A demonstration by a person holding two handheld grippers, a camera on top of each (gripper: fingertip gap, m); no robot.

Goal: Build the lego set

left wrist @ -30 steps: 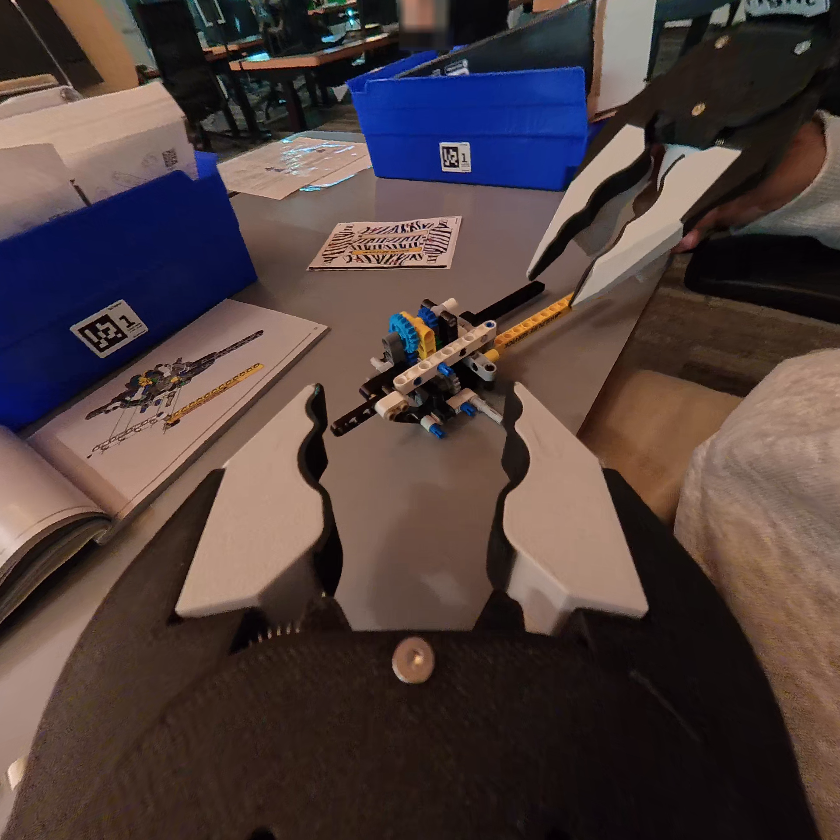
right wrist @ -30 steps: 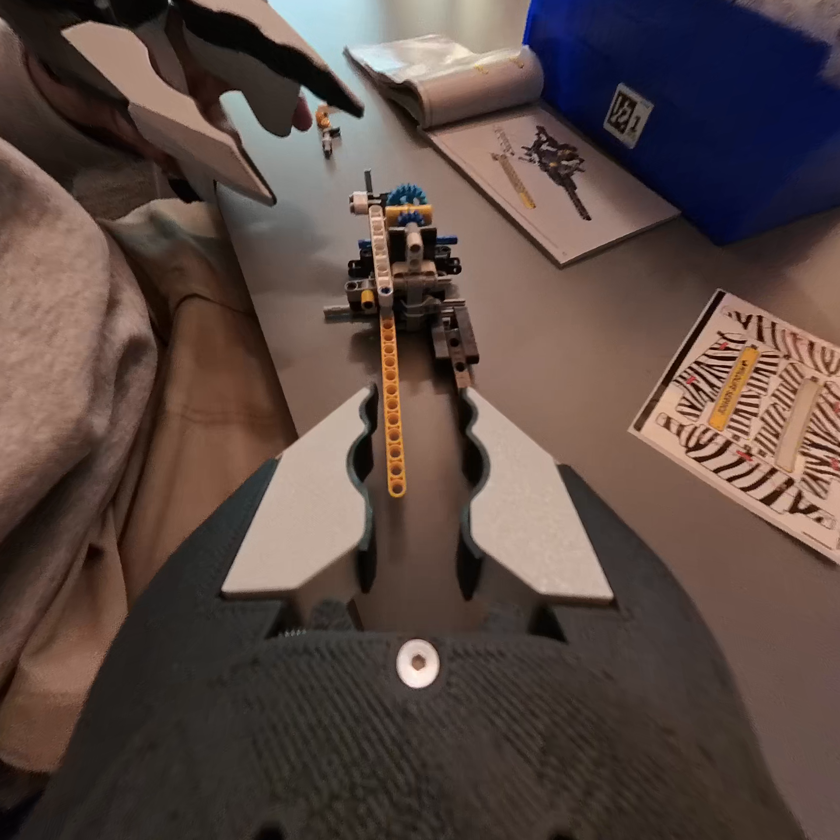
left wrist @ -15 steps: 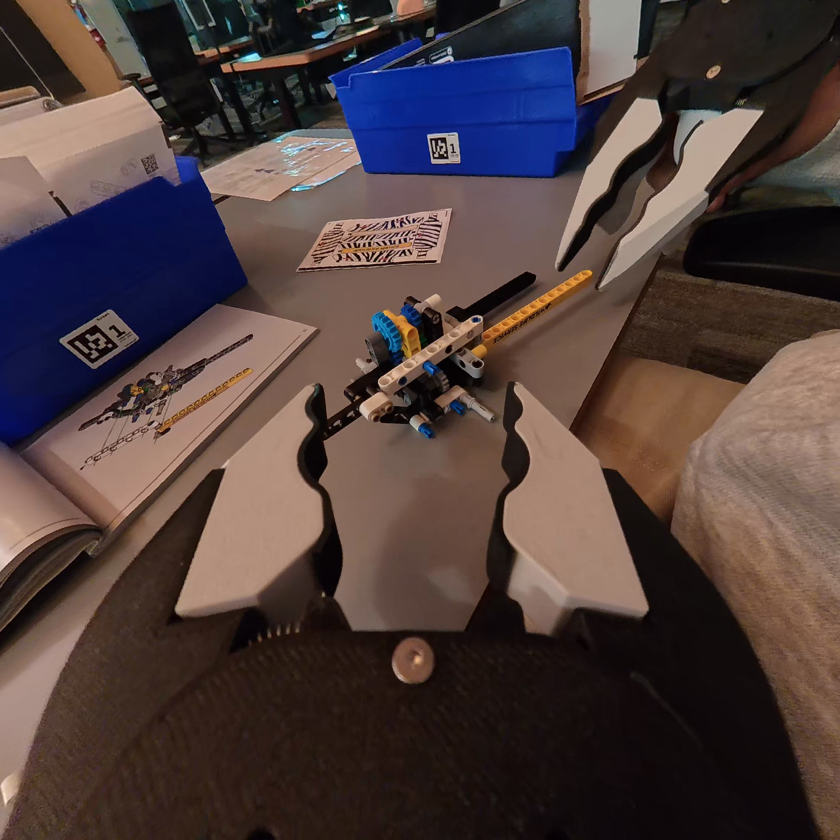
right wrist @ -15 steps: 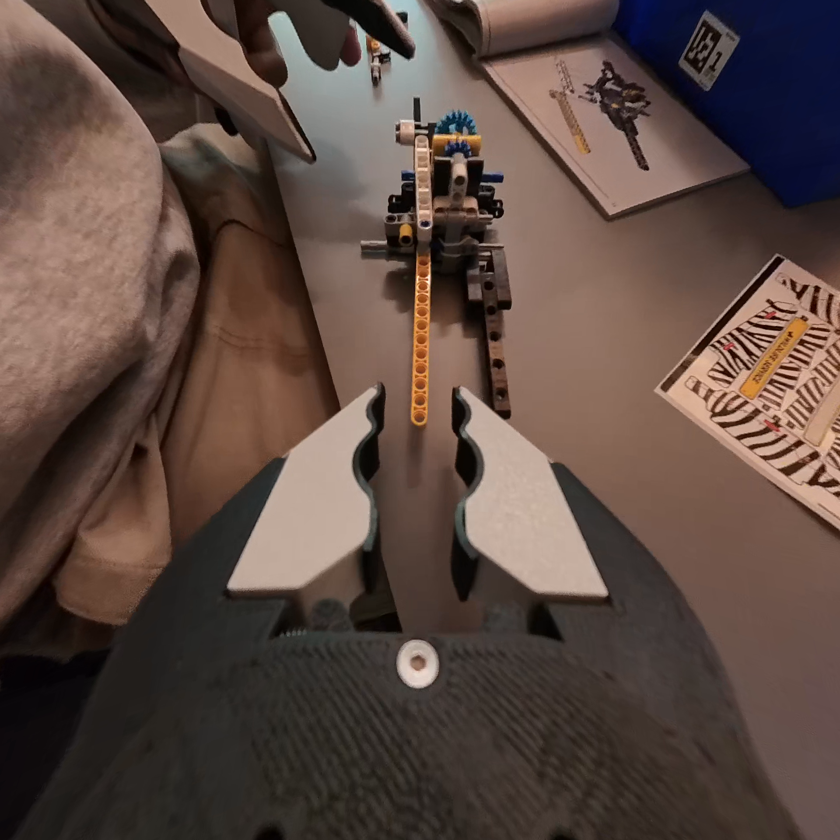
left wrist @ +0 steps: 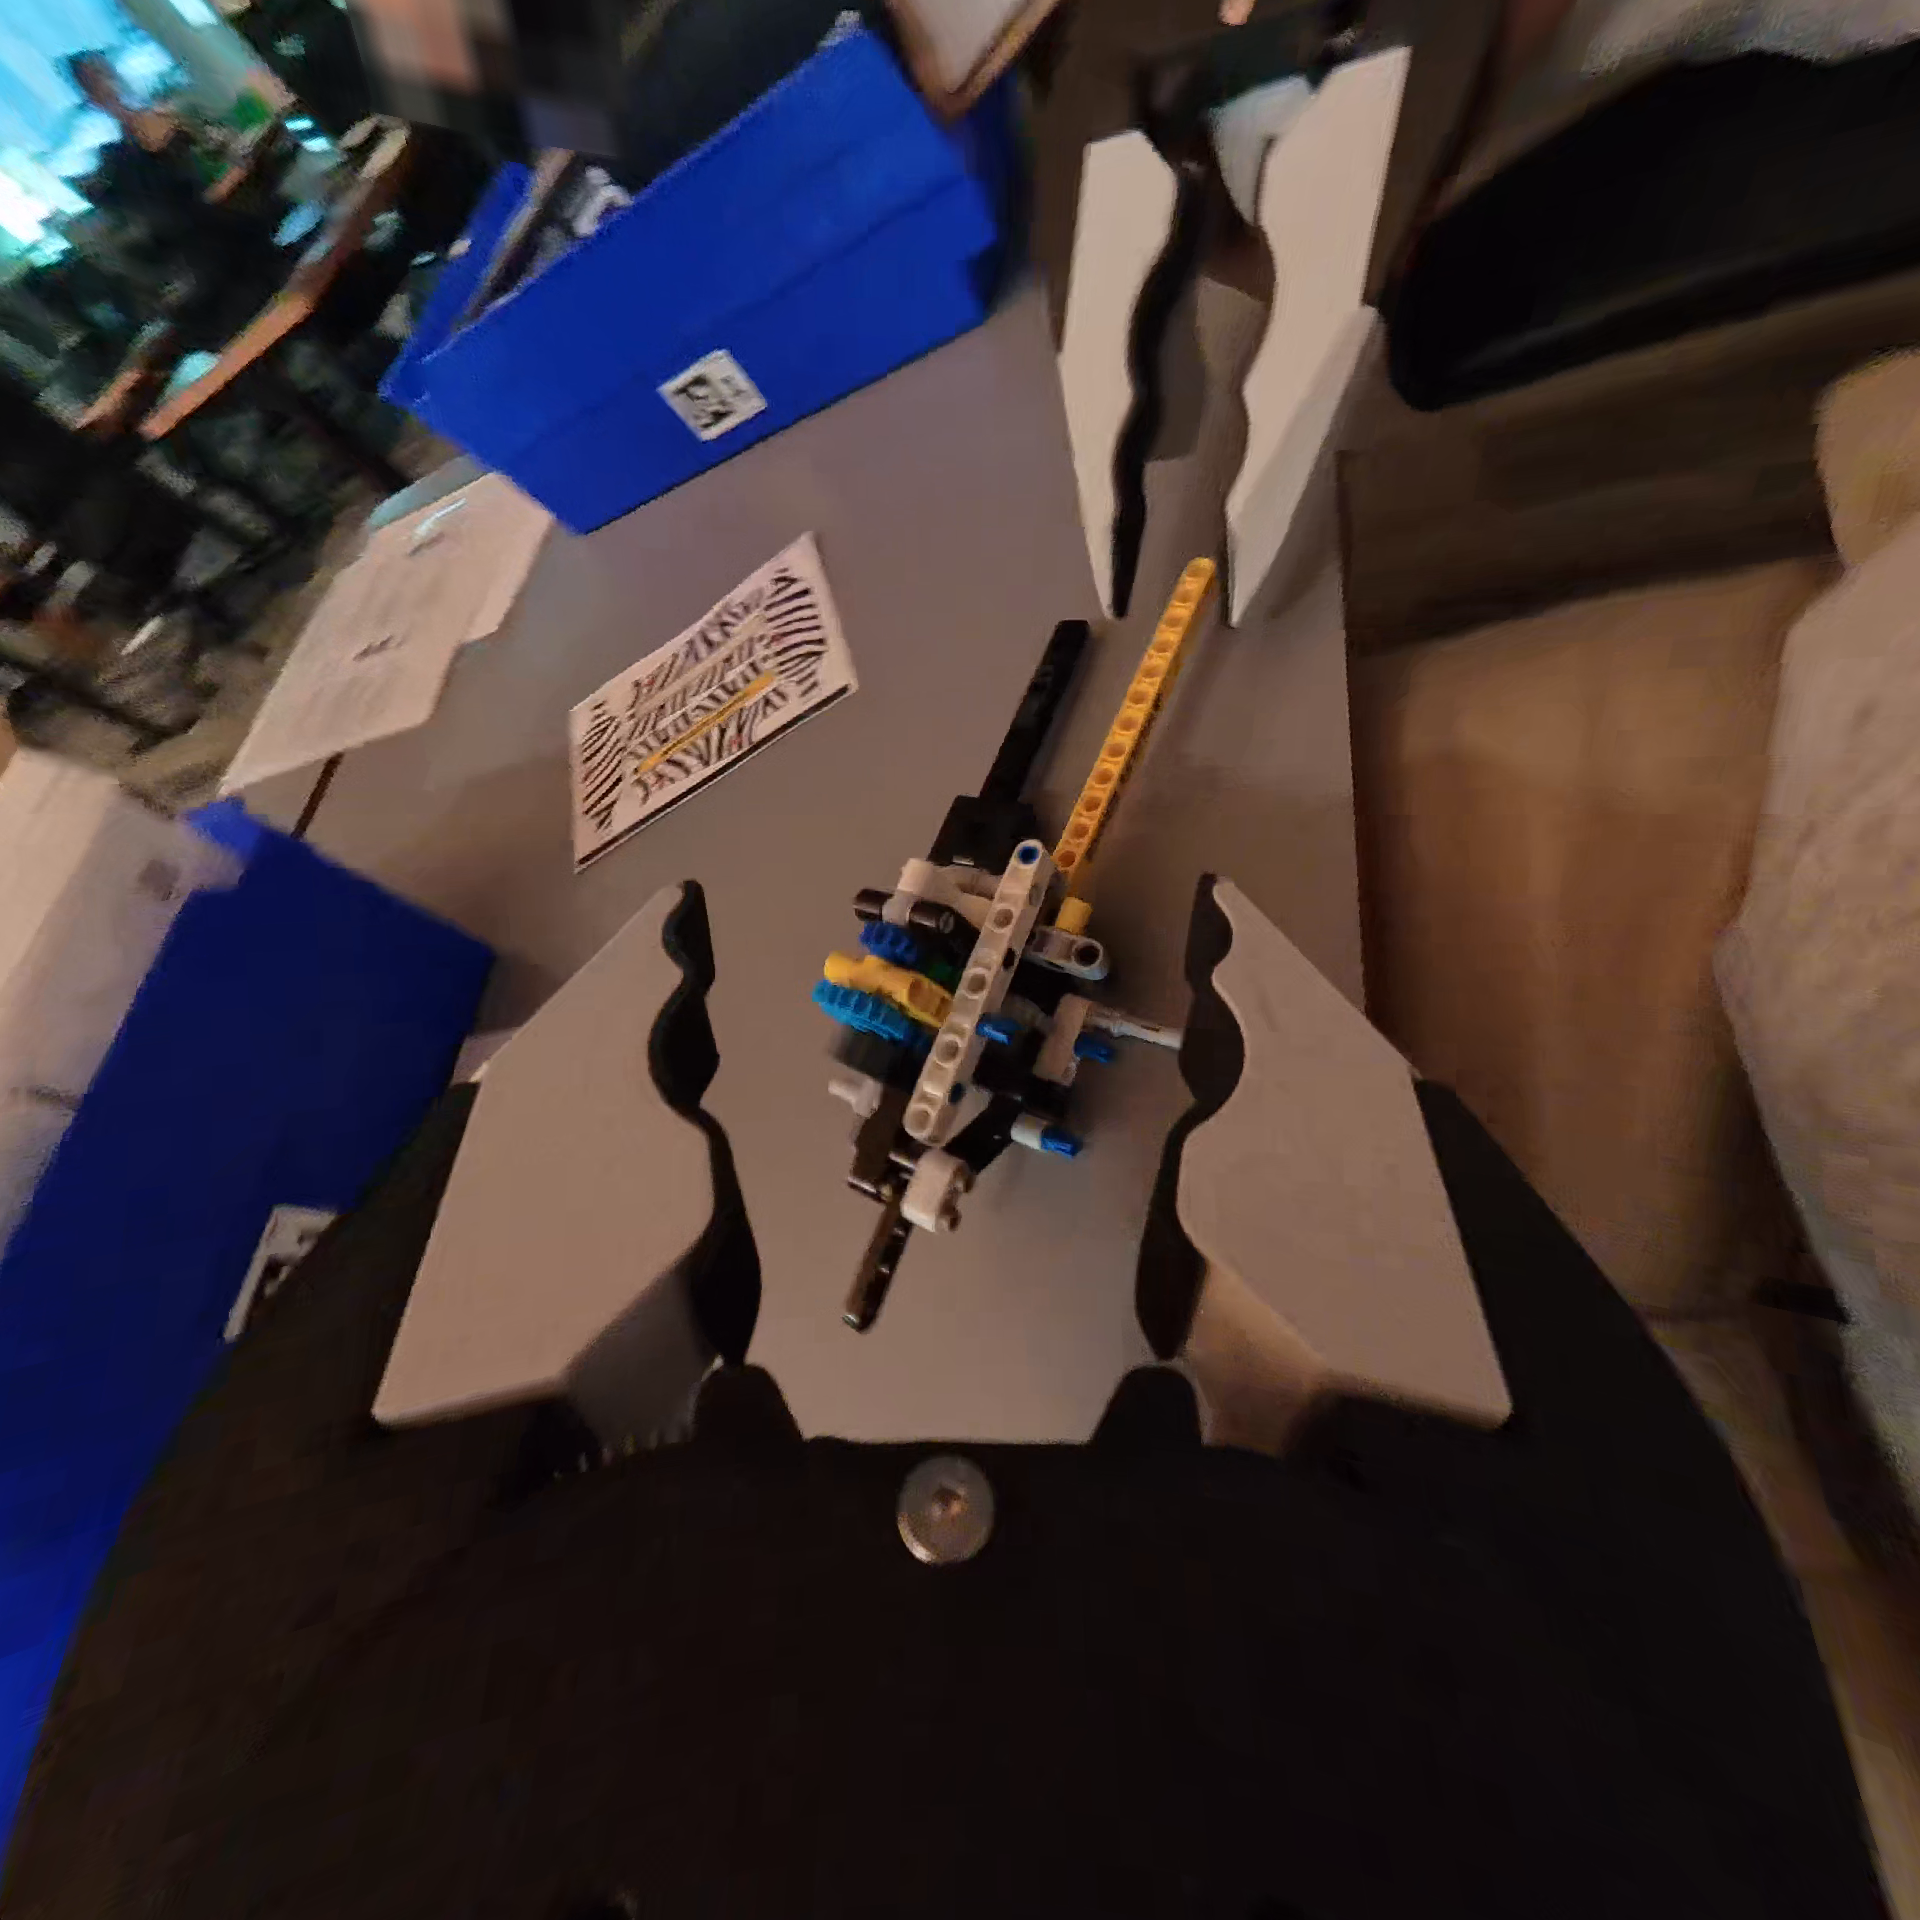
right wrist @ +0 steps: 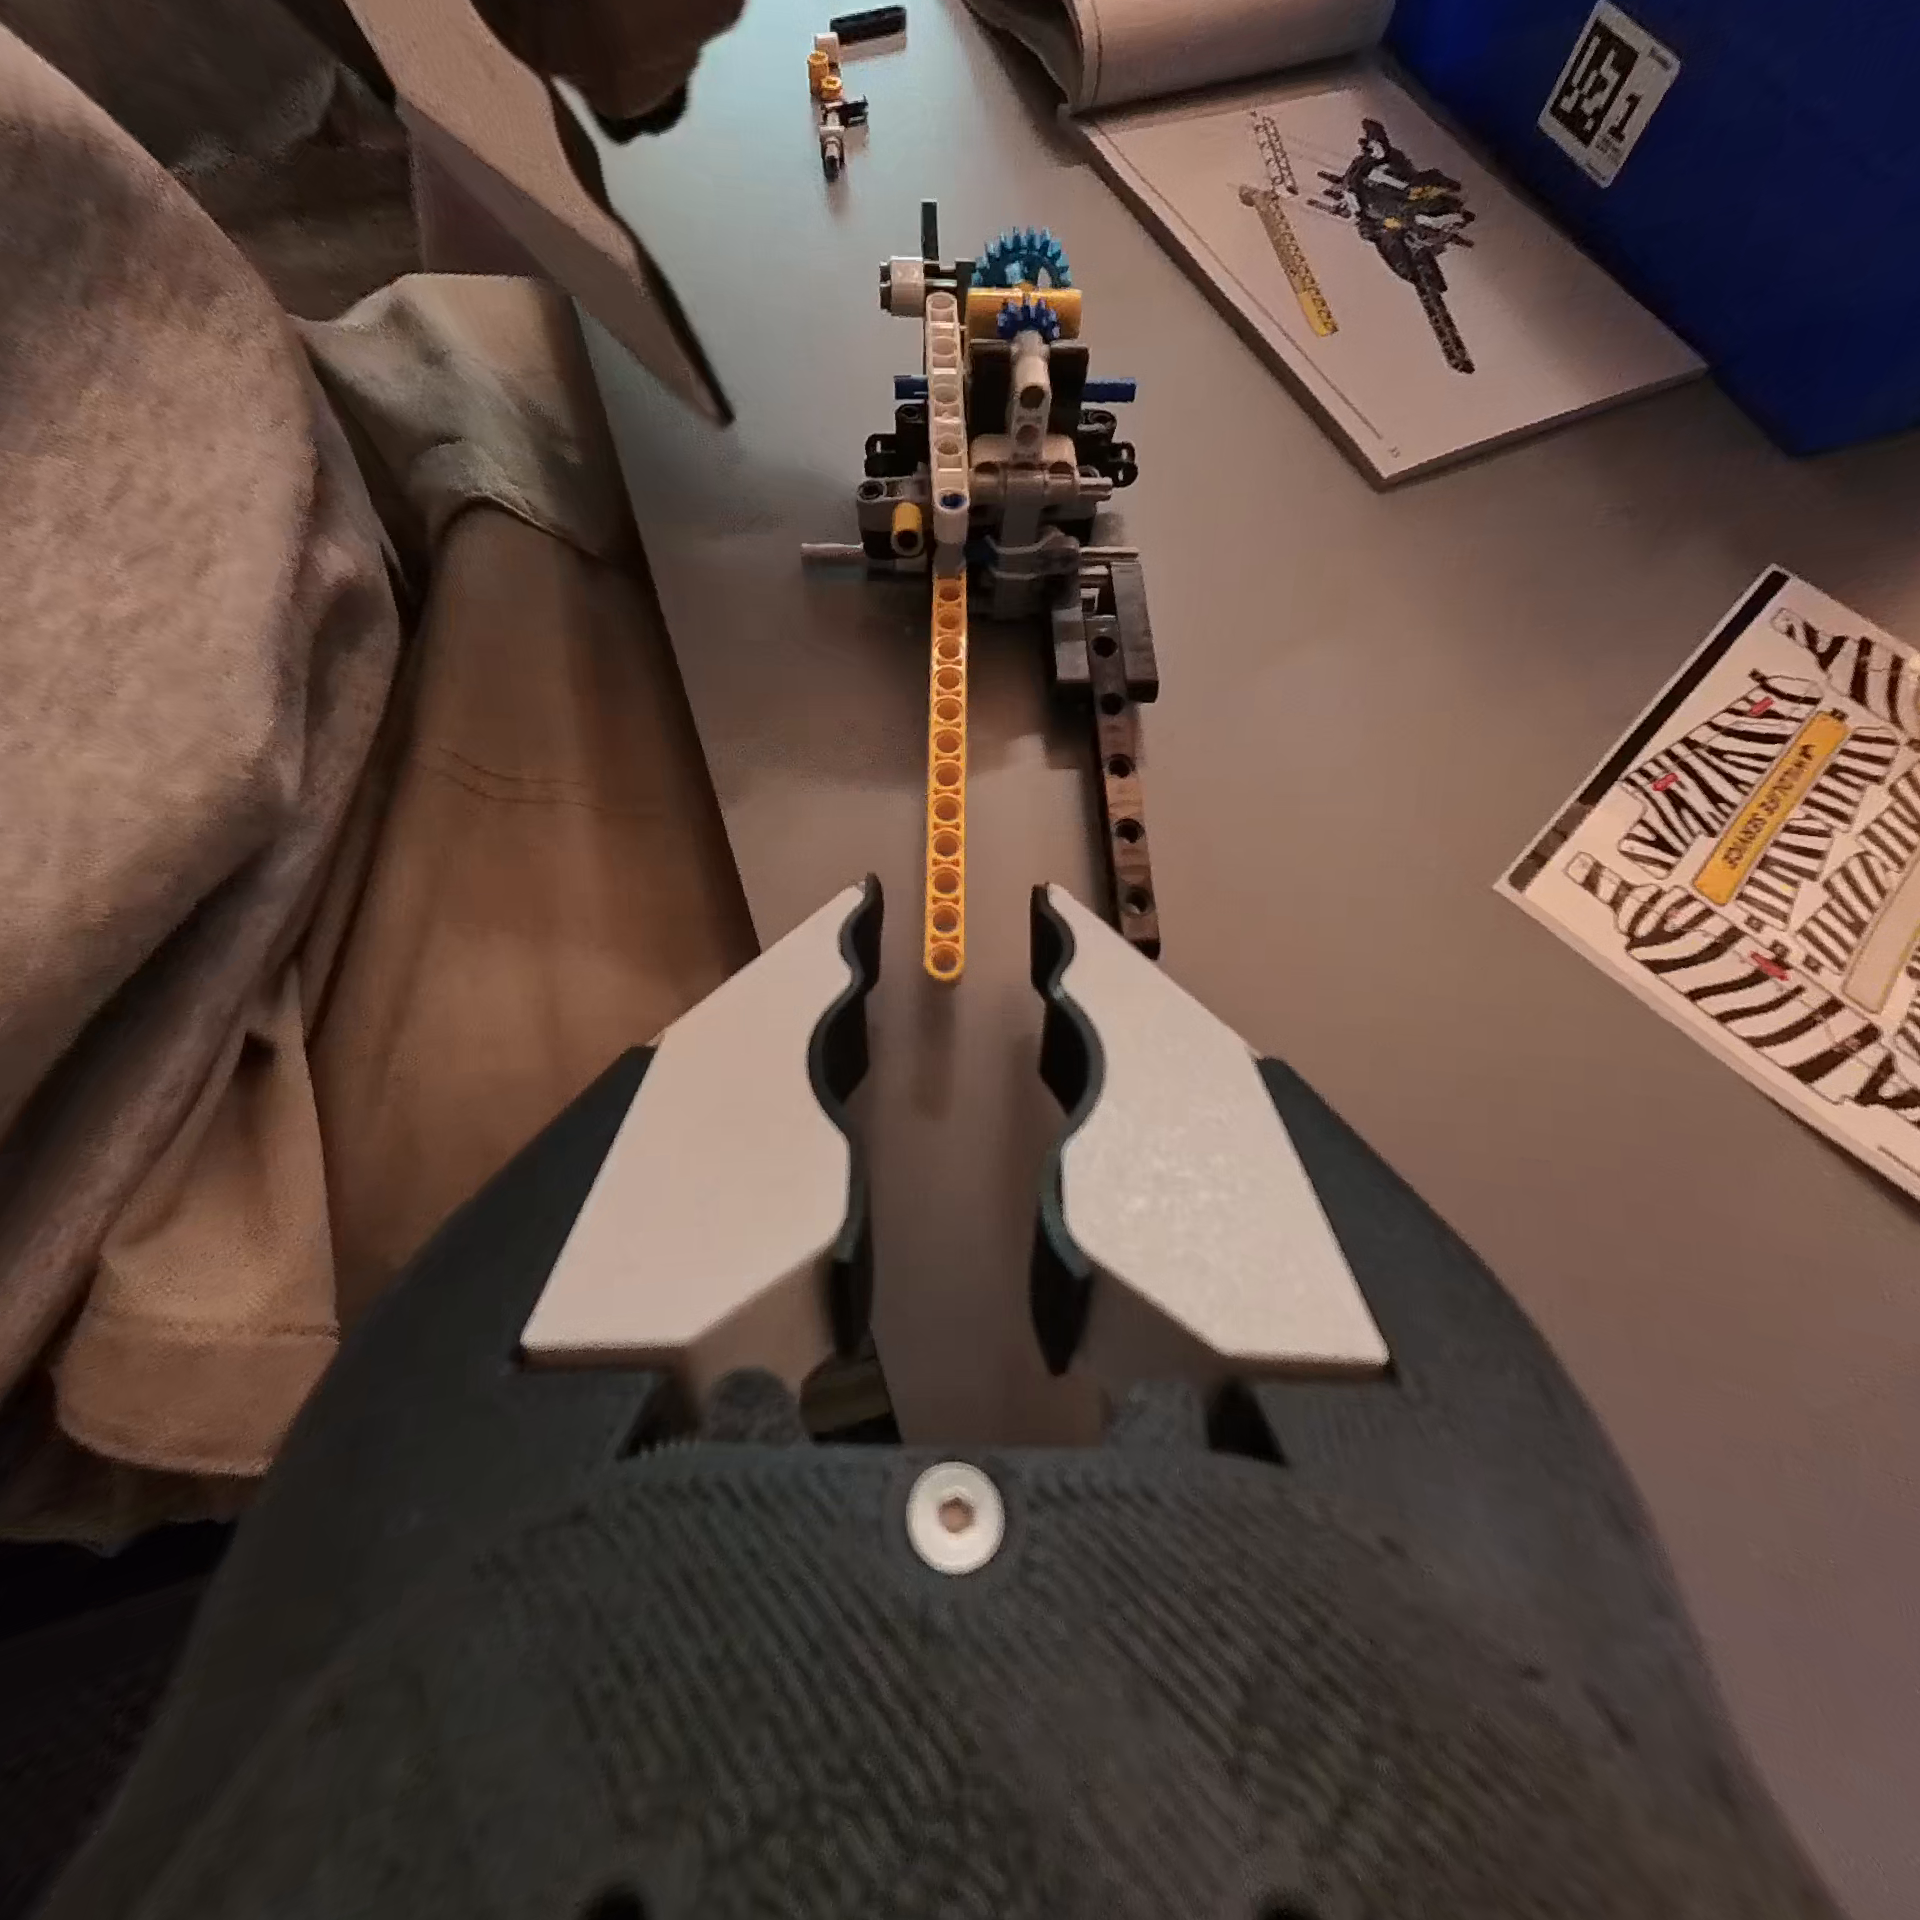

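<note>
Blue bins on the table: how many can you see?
2. One blue bin stands at the far end beyond the sticker sheet; another sits beside the open manual. Others may be out of frame.

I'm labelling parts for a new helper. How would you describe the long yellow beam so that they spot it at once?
Find the grey table and the small multicoloured Lego assembly near its edge. A long yellow beam with a row of round holes juts from it toward the right gripper; the black holed beam beside it is darker.

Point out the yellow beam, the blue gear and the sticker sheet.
yellow beam [right wrist: 947,790]: right wrist view, mid-length of the beam.
blue gear [right wrist: 1023,262]: right wrist view, toothed face.
sticker sheet [left wrist: 712,696]: left wrist view, middle of the striped sheet.
</note>
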